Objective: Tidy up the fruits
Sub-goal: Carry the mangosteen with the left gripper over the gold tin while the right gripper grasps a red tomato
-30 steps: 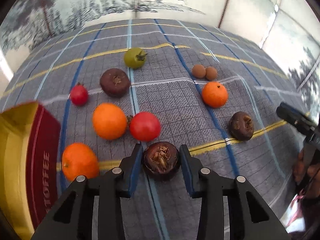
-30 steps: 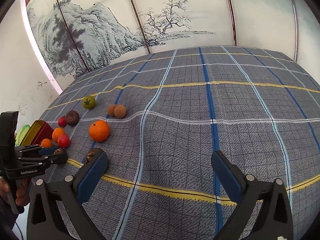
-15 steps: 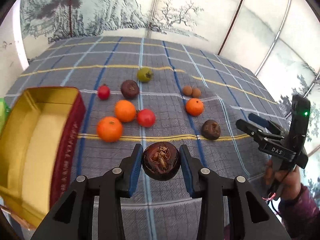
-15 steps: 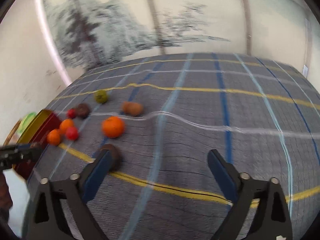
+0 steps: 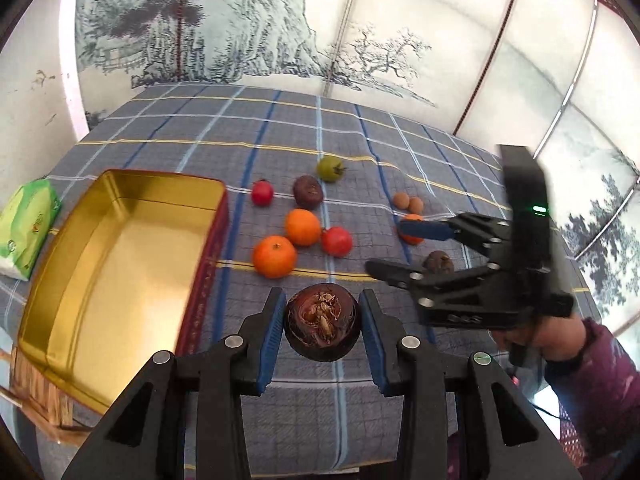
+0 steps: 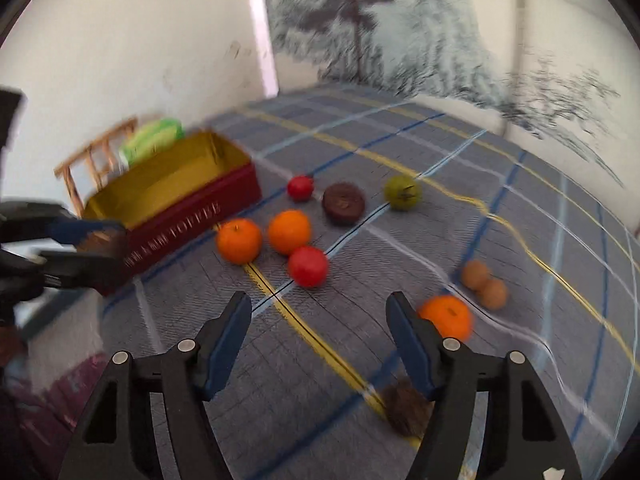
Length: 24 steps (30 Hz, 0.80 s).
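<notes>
My left gripper [image 5: 321, 295] is shut on a dark brown fruit [image 5: 320, 326] with a split top, held above the checked cloth beside the gold-lined red tin [image 5: 208, 256]. My right gripper [image 6: 318, 300] hangs over the cloth with its jaws closing and nothing between them. A red tomato [image 6: 308, 266] and two oranges [image 6: 239, 240] lie just ahead of it. Another orange [image 6: 446, 317] sits at its right finger, and a dark fruit [image 6: 404, 408] lies under that finger. Farther off are a small red fruit [image 6: 300, 188], a dark fruit [image 6: 343, 203], a green tomato [image 6: 402, 192] and two small brown fruits [image 6: 475, 275].
A green packet [image 5: 26, 224] lies left of the tin, by a wooden frame [image 6: 92, 160]. Painted wall panels close off the far side. A person's hand and maroon sleeve [image 5: 580, 352] hold the right gripper at the table's right edge.
My left gripper has risen and drawn back with the dark fruit, bringing the whole tin into view. My right gripper swung left toward the fruit cluster, rolled, and its jaws narrowed.
</notes>
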### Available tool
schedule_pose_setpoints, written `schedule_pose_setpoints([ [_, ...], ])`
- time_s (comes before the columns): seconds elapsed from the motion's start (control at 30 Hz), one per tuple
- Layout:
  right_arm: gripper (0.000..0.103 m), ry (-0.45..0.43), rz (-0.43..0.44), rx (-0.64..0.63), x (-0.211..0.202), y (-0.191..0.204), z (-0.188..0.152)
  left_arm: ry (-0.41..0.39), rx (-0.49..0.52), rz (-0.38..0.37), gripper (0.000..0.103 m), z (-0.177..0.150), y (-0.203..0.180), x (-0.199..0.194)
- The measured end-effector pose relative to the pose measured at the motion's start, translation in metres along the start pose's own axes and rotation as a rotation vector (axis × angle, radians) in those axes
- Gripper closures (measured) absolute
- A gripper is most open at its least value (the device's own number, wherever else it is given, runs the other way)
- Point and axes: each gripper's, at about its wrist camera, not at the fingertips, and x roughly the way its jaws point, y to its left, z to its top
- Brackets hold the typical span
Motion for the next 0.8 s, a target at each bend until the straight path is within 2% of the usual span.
schedule_pose_setpoints([
  [0.4,0.04,0.104,0.01,-0.038,0.055,0.005,0.023,-0.039,-0.065,0.026,0.064,0.003,0.032,-0.023],
  [0.47,0.048,0.125,0.005,-0.043,0.063,0.007,0.024,-0.041,-0.069,0.032,0.064,0.002,0.034,-0.024],
  [0.5,0.057,0.147,0.006,-0.039,0.069,0.007,0.024,-0.045,-0.073,0.038,0.064,0.002,0.036,-0.026],
  [0.53,0.072,0.152,0.003,-0.039,0.071,0.007,0.024,-0.047,-0.076,0.041,0.064,0.001,0.037,-0.028],
  [0.67,0.075,0.13,0.0,-0.014,0.063,0.008,0.023,-0.058,-0.087,0.061,0.064,0.002,0.047,-0.033],
  [0.8,0.075,0.071,0.017,0.075,0.042,0.009,0.009,-0.059,-0.084,0.095,0.064,0.009,0.061,-0.034],
])
